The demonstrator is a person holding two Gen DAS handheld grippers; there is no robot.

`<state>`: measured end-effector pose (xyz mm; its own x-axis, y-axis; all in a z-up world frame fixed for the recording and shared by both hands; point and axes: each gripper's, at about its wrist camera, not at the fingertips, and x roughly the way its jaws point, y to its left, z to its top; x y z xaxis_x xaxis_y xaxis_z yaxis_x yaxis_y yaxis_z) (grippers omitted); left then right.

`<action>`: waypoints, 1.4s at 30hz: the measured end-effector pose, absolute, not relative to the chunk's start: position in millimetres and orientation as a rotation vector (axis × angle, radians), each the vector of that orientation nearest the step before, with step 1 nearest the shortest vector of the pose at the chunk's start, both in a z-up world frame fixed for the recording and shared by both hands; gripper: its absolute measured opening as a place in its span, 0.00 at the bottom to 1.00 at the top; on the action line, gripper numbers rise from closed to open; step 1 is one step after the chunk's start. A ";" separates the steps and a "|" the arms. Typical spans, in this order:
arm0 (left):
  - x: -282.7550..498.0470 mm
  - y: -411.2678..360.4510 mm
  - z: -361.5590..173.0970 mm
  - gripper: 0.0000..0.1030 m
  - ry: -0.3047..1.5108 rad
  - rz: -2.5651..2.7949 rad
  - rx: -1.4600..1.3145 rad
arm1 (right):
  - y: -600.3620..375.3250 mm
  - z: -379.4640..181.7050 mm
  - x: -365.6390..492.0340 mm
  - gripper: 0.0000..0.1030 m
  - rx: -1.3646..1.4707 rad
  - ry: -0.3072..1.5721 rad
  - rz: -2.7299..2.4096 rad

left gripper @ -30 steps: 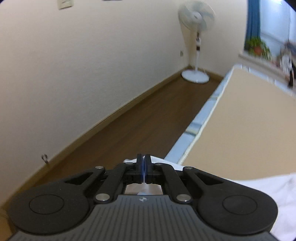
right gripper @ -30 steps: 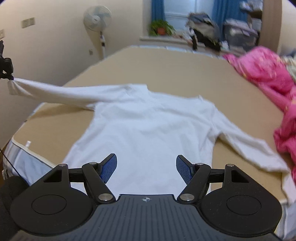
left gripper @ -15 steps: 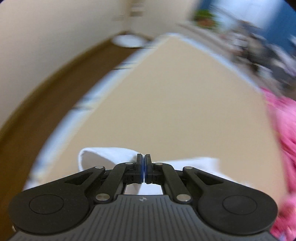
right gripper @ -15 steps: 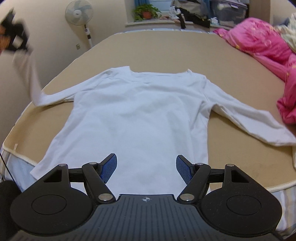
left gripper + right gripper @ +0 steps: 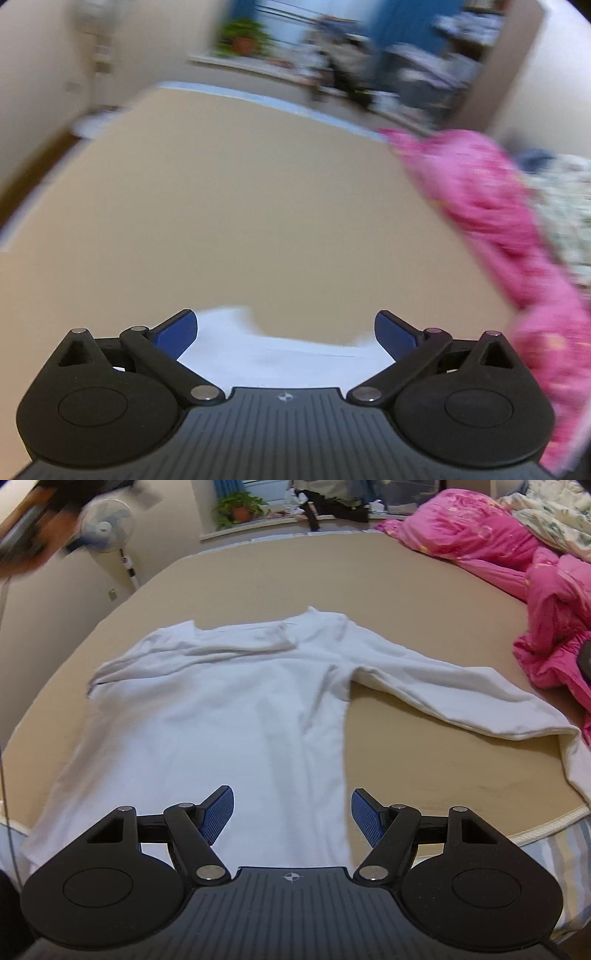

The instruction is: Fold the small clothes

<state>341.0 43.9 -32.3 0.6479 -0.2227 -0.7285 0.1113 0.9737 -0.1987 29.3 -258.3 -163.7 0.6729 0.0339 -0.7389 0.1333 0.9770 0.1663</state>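
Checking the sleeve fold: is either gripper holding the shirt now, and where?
Nothing is held. The left gripper jaws are opening over the white shirt; the right gripper is open.

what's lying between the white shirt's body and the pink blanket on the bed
In the right wrist view, the white shirt has its outstretched sleeve lying across that stretch toward the pink blanket, with bare tan bed beside it.

The shirt [image 5: 236,709] is lying flat on the bed [image 5: 424,768], one sleeve [image 5: 207,648] folded across its chest, bedding [image 5: 517,554] sitting to its right.
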 end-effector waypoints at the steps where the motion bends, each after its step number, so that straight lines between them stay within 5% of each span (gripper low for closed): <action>1: 335.5 59.6 -41.1 0.99 0.841 -0.125 -0.107 | -261.6 -166.1 33.5 0.70 0.211 0.833 -0.057; 8: 310.9 180.7 -133.7 0.99 0.966 0.042 0.009 | -283.4 -153.3 115.9 0.70 0.356 0.697 -0.024; 17: 311.9 133.3 -188.8 0.97 1.001 -0.117 0.205 | -295.7 -176.5 296.5 0.70 0.625 0.814 -0.105; 18: 314.6 126.1 -193.6 0.89 0.995 -0.113 0.239 | -291.6 -183.3 311.4 0.70 0.619 0.843 -0.131; 20: 324.0 119.6 -206.0 0.51 1.012 -0.108 0.271 | -282.2 -198.3 335.7 0.69 0.585 0.884 -0.175; 21: 331.0 113.5 -218.4 0.22 1.042 -0.109 0.264 | -276.3 -204.4 346.3 0.58 0.552 0.907 -0.176; 22: 334.1 111.4 -222.5 0.09 1.063 -0.098 0.258 | -270.7 -209.3 354.9 0.44 0.522 0.938 -0.169; 23: 336.6 110.8 -225.0 0.06 1.067 -0.085 0.265 | -264.8 -213.6 361.8 0.02 0.484 0.969 -0.156; 24: 336.3 110.7 -223.6 0.04 1.052 -0.086 0.276 | -259.0 -215.5 367.1 0.04 0.438 0.994 -0.167; 33: 298.4 150.5 -167.1 0.04 0.849 -0.117 0.150 | -287.3 -115.5 296.9 0.03 0.526 0.534 0.072; 38: 283.0 136.9 -231.4 0.09 0.986 -0.124 0.311 | -287.1 -210.7 258.8 0.05 0.451 0.805 0.054; 41: 276.0 144.1 -249.5 0.18 1.040 -0.125 0.315 | -288.1 -251.9 232.9 0.07 0.463 0.851 -0.002; 42: 273.9 149.8 -244.3 0.39 1.028 -0.135 0.292 | -288.6 -248.9 225.7 0.12 0.473 0.837 -0.002</action>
